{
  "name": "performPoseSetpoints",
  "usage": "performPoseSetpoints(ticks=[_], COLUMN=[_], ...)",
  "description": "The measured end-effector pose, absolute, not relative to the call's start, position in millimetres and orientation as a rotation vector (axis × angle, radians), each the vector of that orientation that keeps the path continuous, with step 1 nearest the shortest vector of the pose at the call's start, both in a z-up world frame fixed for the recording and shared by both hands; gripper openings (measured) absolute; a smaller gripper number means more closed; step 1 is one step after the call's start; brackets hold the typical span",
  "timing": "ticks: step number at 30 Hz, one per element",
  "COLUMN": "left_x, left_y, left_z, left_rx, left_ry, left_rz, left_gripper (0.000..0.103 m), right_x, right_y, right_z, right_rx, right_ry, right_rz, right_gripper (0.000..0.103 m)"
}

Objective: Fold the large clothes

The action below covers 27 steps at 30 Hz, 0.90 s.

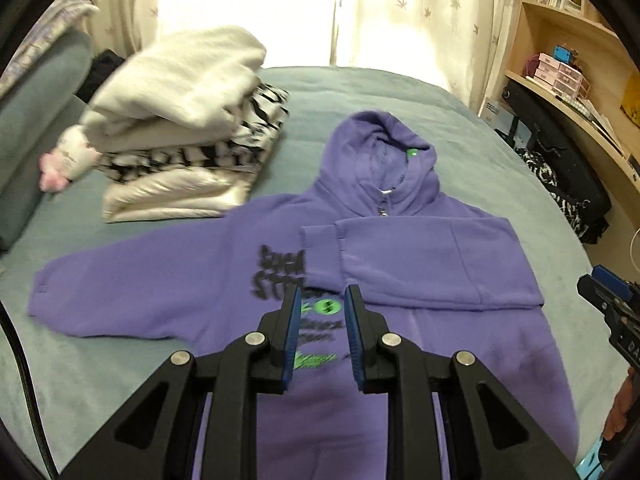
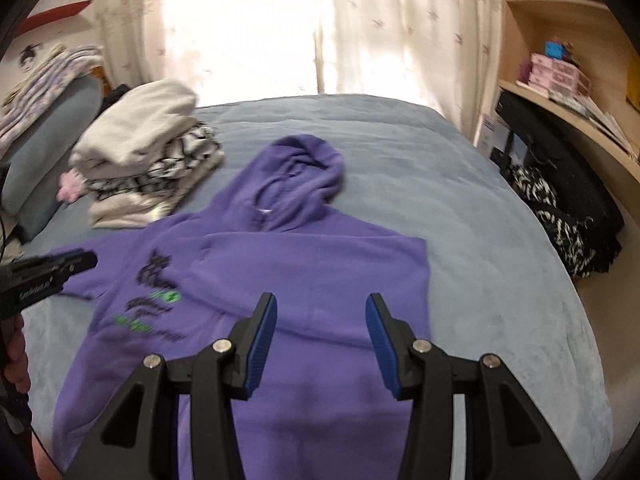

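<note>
A purple zip hoodie [image 1: 180, 280] with black and green print lies face up on the bed, hood [image 1: 380, 140] pointing away from me. One sleeve [image 1: 420, 264] is folded across the chest; the other sleeve [image 1: 100, 284] stretches out to the left. My left gripper [image 1: 324, 292] hovers above the printed chest, jaws slightly apart with nothing between them. In the right wrist view the hoodie [image 2: 320, 264] fills the middle, and my right gripper [image 2: 322, 300] hangs over its lower half, open and empty. Each gripper shows at the other view's edge: the right gripper [image 1: 612, 300], the left gripper [image 2: 52, 268].
A stack of folded clothes [image 1: 180, 132] sits at the back left of the grey-blue bedcover [image 1: 500, 160], beside a grey pillow [image 1: 36, 120]. Wooden shelves [image 1: 568, 80] and a black patterned bag [image 1: 560, 184] stand past the bed's right edge. Bright curtains hang behind.
</note>
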<state>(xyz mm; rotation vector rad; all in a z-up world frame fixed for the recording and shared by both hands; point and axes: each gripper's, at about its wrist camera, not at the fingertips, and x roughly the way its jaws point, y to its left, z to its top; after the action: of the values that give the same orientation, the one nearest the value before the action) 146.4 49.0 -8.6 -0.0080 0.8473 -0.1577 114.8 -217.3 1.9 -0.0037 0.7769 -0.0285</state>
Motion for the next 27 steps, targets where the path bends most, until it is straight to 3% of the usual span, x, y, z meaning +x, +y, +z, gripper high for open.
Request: performPoseSetpoints(ticks=[11, 15, 19, 27], left_x=[78.0, 62.2, 50.7, 52.3], left_y=[96.5, 109.4, 126.5, 166.5], left_z=[-5.0, -18.0, -27.8, -51.7], left_rx=[0.036, 0.073, 0.070, 0.043], left_ry=[0.846, 0.865, 0.863, 0.900], left_rz=[-0.102, -0.072, -0.043, 0.005], left_gripper=[0.024, 0.033, 0.056, 0.058], right_x=[57.1, 50.1, 52.3, 77.4], right_y=[-152.8, -131.1, -109.1, -55.9], right_z=[9.2, 4.3, -5.9, -40.7], right_rx=[-0.001, 0.001, 0.018, 0.035], right_ry=[0.767, 0.781, 0.813, 0.897], right_rz=[0.096, 0.128, 0.160, 0.226], right_gripper=[0.046, 0.046, 0.046, 0.046])
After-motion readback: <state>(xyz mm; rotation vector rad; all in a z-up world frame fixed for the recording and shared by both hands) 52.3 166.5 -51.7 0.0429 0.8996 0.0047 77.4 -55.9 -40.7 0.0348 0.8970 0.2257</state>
